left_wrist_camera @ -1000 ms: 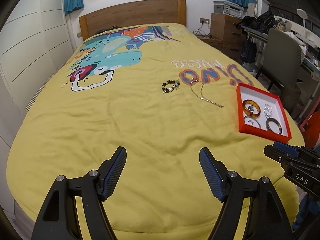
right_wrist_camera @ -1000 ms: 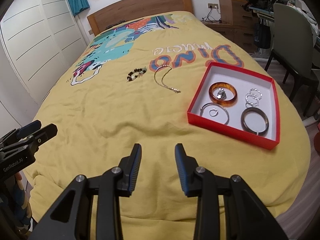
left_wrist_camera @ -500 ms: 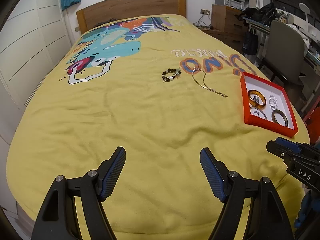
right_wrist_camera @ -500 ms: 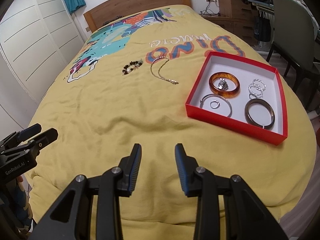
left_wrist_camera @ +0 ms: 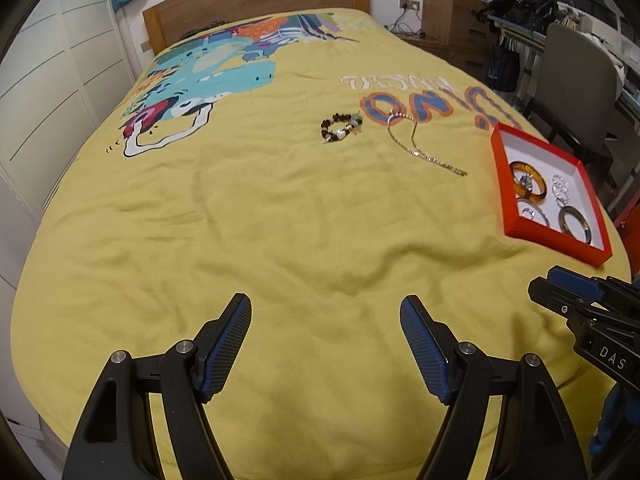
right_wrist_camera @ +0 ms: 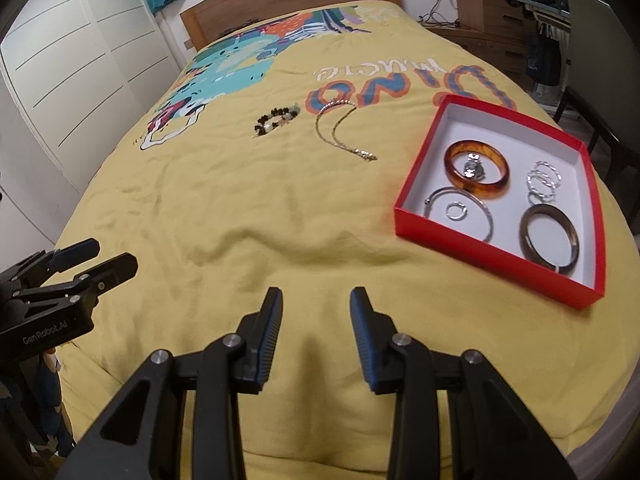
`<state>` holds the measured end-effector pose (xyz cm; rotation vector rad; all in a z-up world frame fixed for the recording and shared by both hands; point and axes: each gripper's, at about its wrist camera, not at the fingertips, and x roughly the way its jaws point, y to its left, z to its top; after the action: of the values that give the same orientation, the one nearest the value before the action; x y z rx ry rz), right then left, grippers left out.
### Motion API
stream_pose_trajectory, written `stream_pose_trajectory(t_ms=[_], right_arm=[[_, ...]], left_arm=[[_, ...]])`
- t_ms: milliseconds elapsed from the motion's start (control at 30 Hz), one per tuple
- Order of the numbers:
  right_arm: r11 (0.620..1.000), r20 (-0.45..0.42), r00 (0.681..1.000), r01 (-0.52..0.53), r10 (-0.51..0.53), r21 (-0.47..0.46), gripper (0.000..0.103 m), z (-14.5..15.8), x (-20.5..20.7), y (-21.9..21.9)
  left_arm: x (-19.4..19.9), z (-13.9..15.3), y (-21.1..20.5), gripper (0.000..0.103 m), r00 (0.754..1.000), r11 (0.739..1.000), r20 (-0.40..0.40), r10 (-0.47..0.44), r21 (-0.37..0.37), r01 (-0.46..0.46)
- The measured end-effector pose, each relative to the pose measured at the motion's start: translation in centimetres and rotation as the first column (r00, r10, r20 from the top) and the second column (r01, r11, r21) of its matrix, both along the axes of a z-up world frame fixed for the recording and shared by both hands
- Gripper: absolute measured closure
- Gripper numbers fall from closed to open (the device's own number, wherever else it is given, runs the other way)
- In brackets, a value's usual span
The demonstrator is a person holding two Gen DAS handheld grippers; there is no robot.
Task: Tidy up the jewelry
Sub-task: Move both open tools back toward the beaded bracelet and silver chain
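A red box [right_wrist_camera: 414, 227] with a white inside lies on the yellow bedspread at the right; it also shows in the left wrist view [left_wrist_camera: 556, 240]. It holds an amber bangle [right_wrist_camera: 456, 170], a dark bangle [right_wrist_camera: 532, 254], a thin silver bangle [right_wrist_camera: 486, 216] and small silver rings [right_wrist_camera: 542, 178]. A dark beaded bracelet [left_wrist_camera: 340, 127] [right_wrist_camera: 276, 119] and a gold chain [left_wrist_camera: 416, 148] [right_wrist_camera: 340, 140] lie loose on the spread, left of the box. My left gripper [left_wrist_camera: 326, 316] is wide open and empty over the near bedspread. My right gripper [right_wrist_camera: 316, 308] is partly open and empty, near the box's front corner.
The bed has a wooden headboard [left_wrist_camera: 256, 0] at the far end. White wardrobe doors [right_wrist_camera: 60, 80] stand at the left. A wooden dresser [left_wrist_camera: 452, 20], a desk and a grey chair [left_wrist_camera: 572, 84] stand at the right of the bed.
Both grippers have moved forward a little over the bed, so the jewelry and the box look closer. Neither gripper's opening has changed.
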<state>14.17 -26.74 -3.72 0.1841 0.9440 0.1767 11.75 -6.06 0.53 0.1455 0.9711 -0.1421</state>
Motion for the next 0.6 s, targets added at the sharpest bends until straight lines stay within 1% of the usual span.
stream_pose_trajectory(t_ms=[100, 367, 467, 600], right_arm=[[1.0, -0.008, 1.0, -0.005, 0.005, 0.006, 0.055, -0.6, 0.5, -0.1], [1.0, -0.022, 1.0, -0.003, 0.004, 0.031, 0.054, -1.6, 1.3, -0.3], [0.999, -0.026, 1.0, -0.017, 0.018, 0.037, 0.054, -1.8, 1.7, 0.0], [0.998, -0.021, 0.999, -0.042, 0.043, 0.045, 0.054, -1.8, 2.4, 0.6]], left_arm=[[0.5, -0.7, -0.1, 0.027, 1.0, 1.0, -0.015, 0.001, 0.01, -0.001], [1.4, -1.8, 0.1, 0.027, 0.998, 1.0, -0.058, -0.009, 0.023, 0.011], [1.9, -2.2, 0.2, 0.027, 0.997, 0.999, -0.081, -0.013, 0.041, 0.017], [2.5, -2.8, 0.9, 0.024, 0.994, 0.999, -0.106, -0.014, 0.04, 0.018]])
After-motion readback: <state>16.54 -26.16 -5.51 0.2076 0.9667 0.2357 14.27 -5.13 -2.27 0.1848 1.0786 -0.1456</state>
